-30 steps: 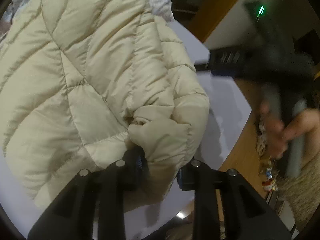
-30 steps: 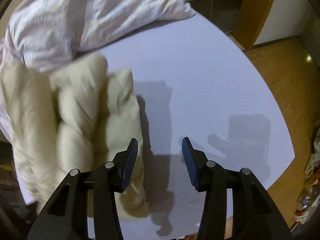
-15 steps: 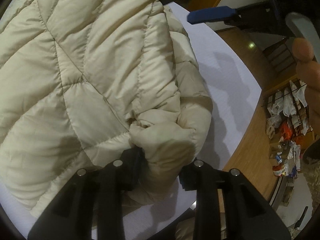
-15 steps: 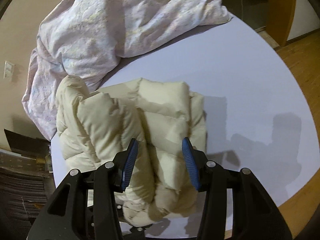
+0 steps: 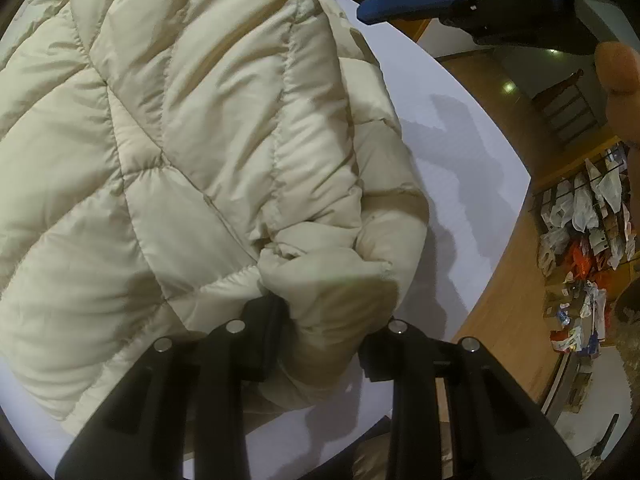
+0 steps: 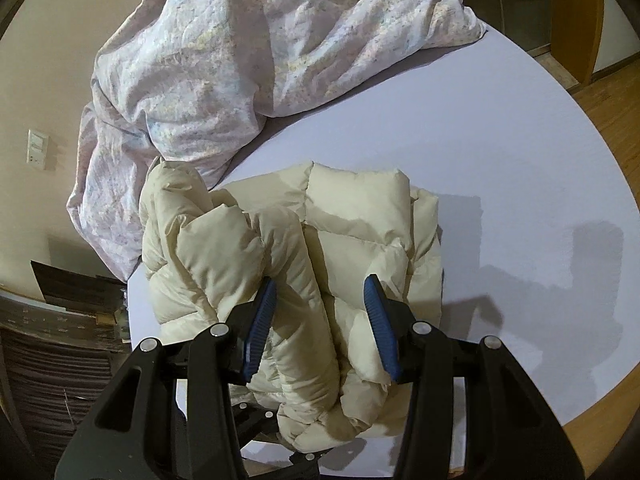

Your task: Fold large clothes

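Note:
A cream quilted puffer jacket (image 5: 192, 152) lies bunched on a white bed sheet (image 5: 460, 160). My left gripper (image 5: 320, 332) is shut on a thick fold of the jacket's edge near the bed's front edge. In the right wrist view the jacket (image 6: 340, 240) sits folded in a pile. My right gripper (image 6: 320, 320) hovers open above it, its blue pads (image 6: 260, 320) on either side of a puffy fold, not closed on it. The right gripper's blue finger (image 5: 412, 2) shows at the top of the left wrist view.
A crumpled pale floral duvet (image 6: 260, 52) lies at the back left of the bed. The white sheet (image 6: 500, 160) is bare to the right. Wooden floor (image 5: 516, 300) and a cluttered rack (image 5: 588, 240) lie beyond the bed's edge. A wall switch (image 6: 38, 154) is at left.
My right gripper has swung left, from over bare sheet to over the jacket pile, and stays open. My left gripper keeps its hold and has pushed the jacket slightly forward.

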